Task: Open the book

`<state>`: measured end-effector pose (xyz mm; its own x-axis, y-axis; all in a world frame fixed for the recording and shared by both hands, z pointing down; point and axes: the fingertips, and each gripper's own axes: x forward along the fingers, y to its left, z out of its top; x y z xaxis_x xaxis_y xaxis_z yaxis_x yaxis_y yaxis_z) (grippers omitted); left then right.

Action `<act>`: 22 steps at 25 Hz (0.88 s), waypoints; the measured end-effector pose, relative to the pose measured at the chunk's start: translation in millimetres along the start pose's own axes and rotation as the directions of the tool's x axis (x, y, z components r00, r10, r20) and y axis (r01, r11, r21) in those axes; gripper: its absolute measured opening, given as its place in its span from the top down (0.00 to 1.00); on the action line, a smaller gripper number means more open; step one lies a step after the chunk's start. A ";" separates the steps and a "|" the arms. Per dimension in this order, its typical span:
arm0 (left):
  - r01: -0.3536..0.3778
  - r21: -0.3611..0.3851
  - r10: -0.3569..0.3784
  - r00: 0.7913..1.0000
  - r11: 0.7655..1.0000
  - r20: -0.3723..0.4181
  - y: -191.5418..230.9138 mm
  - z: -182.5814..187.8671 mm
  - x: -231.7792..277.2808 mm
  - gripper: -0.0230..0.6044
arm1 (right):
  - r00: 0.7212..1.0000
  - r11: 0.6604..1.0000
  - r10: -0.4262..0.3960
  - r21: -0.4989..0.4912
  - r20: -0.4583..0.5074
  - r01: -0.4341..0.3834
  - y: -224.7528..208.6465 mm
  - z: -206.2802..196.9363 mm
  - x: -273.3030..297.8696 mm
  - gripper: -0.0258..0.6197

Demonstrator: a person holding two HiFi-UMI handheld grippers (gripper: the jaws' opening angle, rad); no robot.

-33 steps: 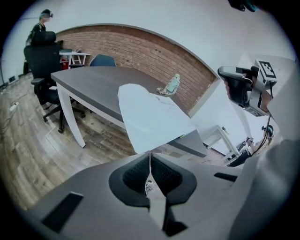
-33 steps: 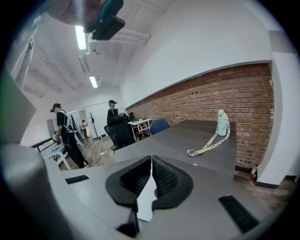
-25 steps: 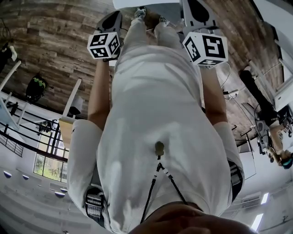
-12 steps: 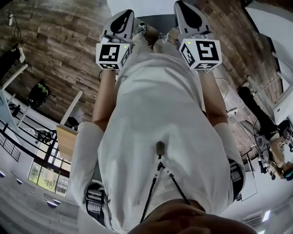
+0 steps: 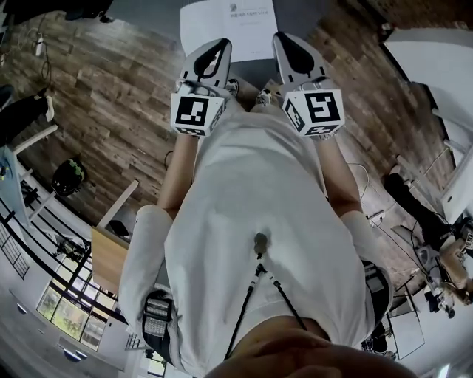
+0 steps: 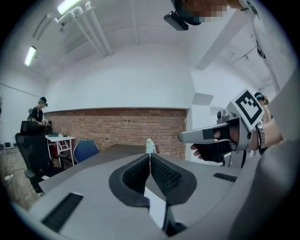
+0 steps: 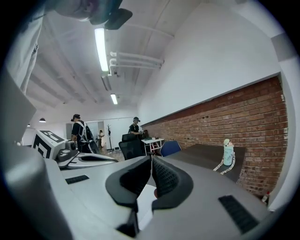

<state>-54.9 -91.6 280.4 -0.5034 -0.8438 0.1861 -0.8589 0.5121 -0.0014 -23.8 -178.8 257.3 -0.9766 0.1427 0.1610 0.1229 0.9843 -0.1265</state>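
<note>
The two tools are held side by side in front of the person's white shirt (image 5: pixel 259 192), pointed roughly level toward the upper edge of the head view. This is judged to be an approach posture, with the opening not yet begun. The book (image 5: pixel 228 26), its white cover bearing a line of small print, is seen lying flat on a grey table (image 5: pixel 303 15) at the upper centre of that view, beyond the tips and touched by neither. The left gripper (image 5: pixel 216 50) is shown fully closed in its own view, the ribbed pads (image 6: pixel 136 173) pressed together with nothing between them. The right gripper (image 5: pixel 288 46) is likewise closed on nothing.
</note>
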 end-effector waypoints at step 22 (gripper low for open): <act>-0.067 0.039 0.061 0.988 0.997 0.141 -41.2 88.5 -24.9 0.92 | 0.980 0.998 0.001 0.056 0.197 -0.012 -9.6 85.1 -60.6 0.90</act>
<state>-15.3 -105.9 188.9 -0.5630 -0.8252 0.0453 -0.8263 0.5609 -0.0519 19.2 -205.8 165.4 -0.9921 0.1201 -0.0354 0.1246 0.9751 -0.1832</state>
